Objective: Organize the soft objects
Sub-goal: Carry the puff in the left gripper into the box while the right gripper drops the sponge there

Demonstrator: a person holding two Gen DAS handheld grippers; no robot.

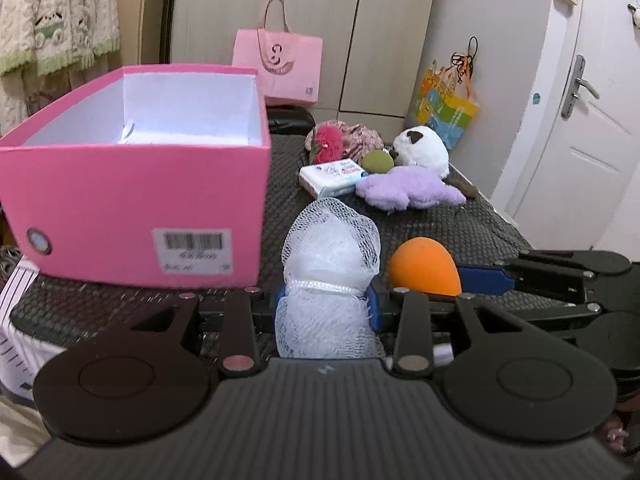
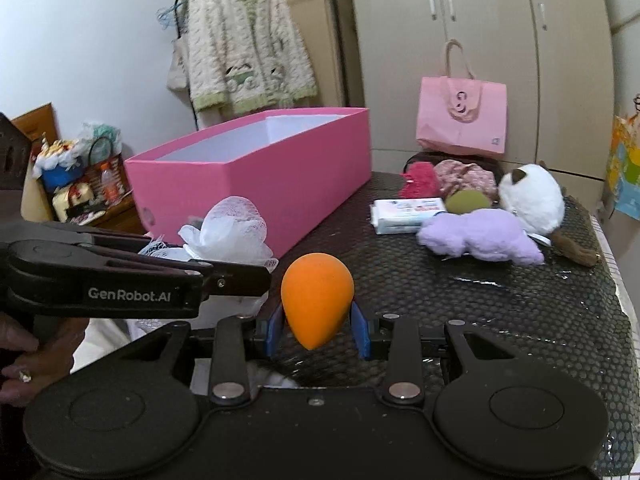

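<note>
On a black dimpled table [image 2: 480, 304] before pale wardrobes [image 2: 500, 40], your pink box [image 1: 132, 204] stands open at left. Your left gripper [image 1: 326, 304] clamps a white mesh pouf [image 1: 328, 256]; beside it, your right gripper [image 2: 318, 330] pinches an orange sponge [image 2: 316, 296]. Farther right lie a tissue pack [image 2: 408, 210], purple plush [image 2: 480, 236] and white plush [image 2: 532, 196].

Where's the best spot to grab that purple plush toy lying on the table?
Probably across the purple plush toy at its thick middle, coming from above. It lies flat and low on the table, with the white plush crowding its far side.
</note>
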